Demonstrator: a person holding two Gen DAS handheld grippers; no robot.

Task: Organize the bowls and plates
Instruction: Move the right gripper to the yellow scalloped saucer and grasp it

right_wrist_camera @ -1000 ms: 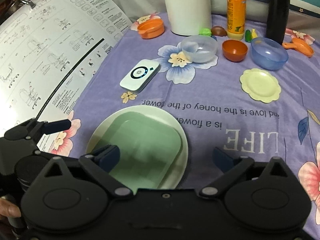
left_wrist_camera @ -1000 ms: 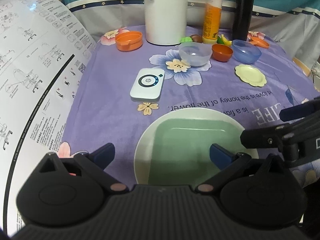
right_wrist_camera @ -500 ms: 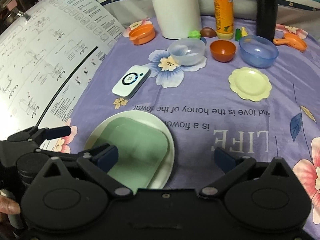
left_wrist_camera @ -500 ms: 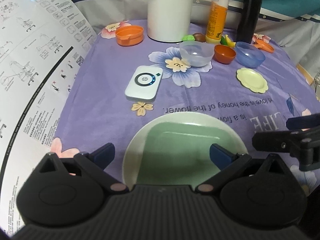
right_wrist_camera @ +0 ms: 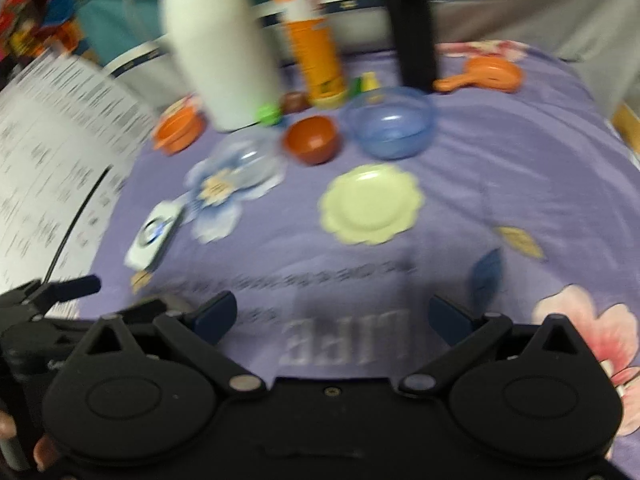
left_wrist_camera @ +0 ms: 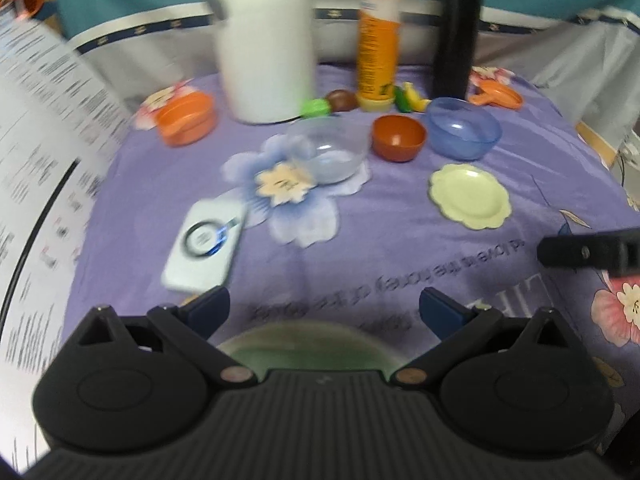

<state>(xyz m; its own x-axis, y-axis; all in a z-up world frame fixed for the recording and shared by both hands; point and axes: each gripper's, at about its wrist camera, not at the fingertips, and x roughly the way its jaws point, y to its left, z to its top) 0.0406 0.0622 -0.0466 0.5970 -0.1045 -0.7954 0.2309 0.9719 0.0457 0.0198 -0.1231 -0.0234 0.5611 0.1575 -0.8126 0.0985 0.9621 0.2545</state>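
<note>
The right gripper is pointing, jaws spread and empty, at the pale yellow scalloped plastic plate, which is lying flat straight ahead, toward the far edge of the purple flowered tablecloth. Bare cloth is separating the two. The left gripper, also spread and empty, is sitting over the near edge above the white round plate. The blue translucent bowl is standing just beyond the yellow plate, so the right gripper is judged nearer.

Purple cloth with flower prints; pale yellow plate; blue bowl; reddish-brown bowl; blurred, seemingly clear bowl; orange bottle.
</note>
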